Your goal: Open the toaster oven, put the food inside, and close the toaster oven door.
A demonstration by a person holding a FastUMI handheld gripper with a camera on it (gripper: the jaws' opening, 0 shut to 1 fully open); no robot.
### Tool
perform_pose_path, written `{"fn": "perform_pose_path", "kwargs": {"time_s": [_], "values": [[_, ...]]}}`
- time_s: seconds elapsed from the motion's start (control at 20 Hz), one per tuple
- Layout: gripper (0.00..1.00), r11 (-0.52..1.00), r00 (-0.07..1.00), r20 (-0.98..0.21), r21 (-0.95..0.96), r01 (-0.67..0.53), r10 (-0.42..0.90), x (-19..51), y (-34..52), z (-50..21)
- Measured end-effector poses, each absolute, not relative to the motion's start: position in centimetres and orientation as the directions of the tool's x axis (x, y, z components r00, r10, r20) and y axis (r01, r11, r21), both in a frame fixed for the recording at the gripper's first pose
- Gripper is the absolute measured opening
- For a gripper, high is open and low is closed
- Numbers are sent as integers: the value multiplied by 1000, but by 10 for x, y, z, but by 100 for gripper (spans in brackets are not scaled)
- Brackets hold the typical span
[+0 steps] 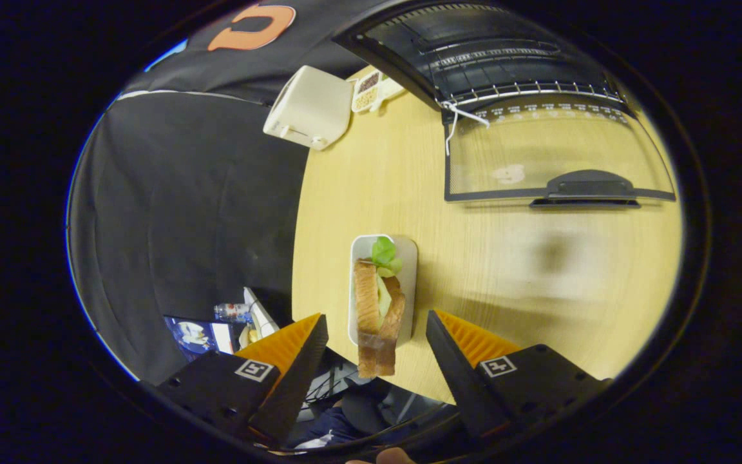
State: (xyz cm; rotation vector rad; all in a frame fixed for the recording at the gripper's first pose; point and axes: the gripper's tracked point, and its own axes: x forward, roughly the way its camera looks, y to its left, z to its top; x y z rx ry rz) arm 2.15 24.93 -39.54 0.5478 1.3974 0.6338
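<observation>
Hand-held gripper [377,332] released: fingers spread wide, pressing on nothing. The sandwich [379,317] lies in the gap between them, touching neither finger.

Sandwich: two bread slices on edge with a pale filling and a green leaf at the end farther from the fingers. It sits on a small white tray [408,258]; the end nearer the fingers overhangs the tray's rim.

Tray rests on the tabletop [377,174] (light wood grain), close to the tabletop's edge.

Toaster oven [493,58] stands beyond the tray, well apart from it. Its door [558,158] is open, folded down flat toward the tray, with the dark handle [587,190] on the door's edge nearest the tray. Wire rack visible inside.

A cream-coloured toaster [310,109] stands beside the oven, at the tabletop's edge, with a small compartment box [371,90] between the two.
</observation>
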Motion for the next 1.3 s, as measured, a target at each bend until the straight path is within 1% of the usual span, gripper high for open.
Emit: {"fn": "perform_pose_path", "kwargs": {"time_s": [0.15,0.25,0.4,0.5,0.6,0.75,0.9,1.05,1.3], "values": [[94,714,36,-713,697,-67,700,21,258,-405],[83,716,19,-716,696,-55,698,21,260,-409],[59,703,19,-703,710,-37,711,22,262,-403],[43,713,22,-713,699,-62,701,19,261,-399],[39,708,26,-709,701,-83,705,18,257,-386],[38,679,42,-678,729,-91,734,18,253,-357],[37,648,84,-643,754,-104,761,20,239,-322],[36,616,144,-601,781,-99,786,20,219,-287],[35,582,284,-544,811,-63,789,32,170,-245]]}}
